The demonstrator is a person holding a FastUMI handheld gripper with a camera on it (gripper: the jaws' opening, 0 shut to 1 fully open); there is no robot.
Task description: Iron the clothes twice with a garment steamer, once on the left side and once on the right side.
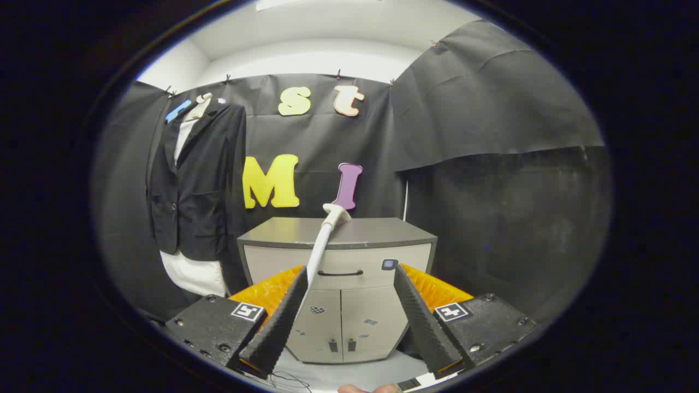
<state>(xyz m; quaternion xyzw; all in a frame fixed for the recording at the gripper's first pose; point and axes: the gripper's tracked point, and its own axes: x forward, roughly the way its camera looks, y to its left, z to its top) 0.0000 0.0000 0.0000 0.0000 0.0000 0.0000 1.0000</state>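
Observation:
A black jacket [194, 185] over a white shirt [196, 275] hangs on a hanger against the booth wall, well beyond my fingers and off to their left. A white garment steamer wand [323, 240] leans up over the front of a grey cabinet [338, 232], its head at the cabinet top. Its lower end drops behind my left fingertip [297, 284]. My gripper [349, 270] is open, with a wide gap between the fingers and nothing pressed between them. The wand sits at the inner side of the left finger; contact is unclear.
The grey cabinet has a drawer with a dark handle [340, 273] and two doors below, straight ahead. Black cloth walls close in the left, back and right. A pale floor [349, 374] with a thin cable lies under the fingers. A person's fingertip [368, 388] shows below.

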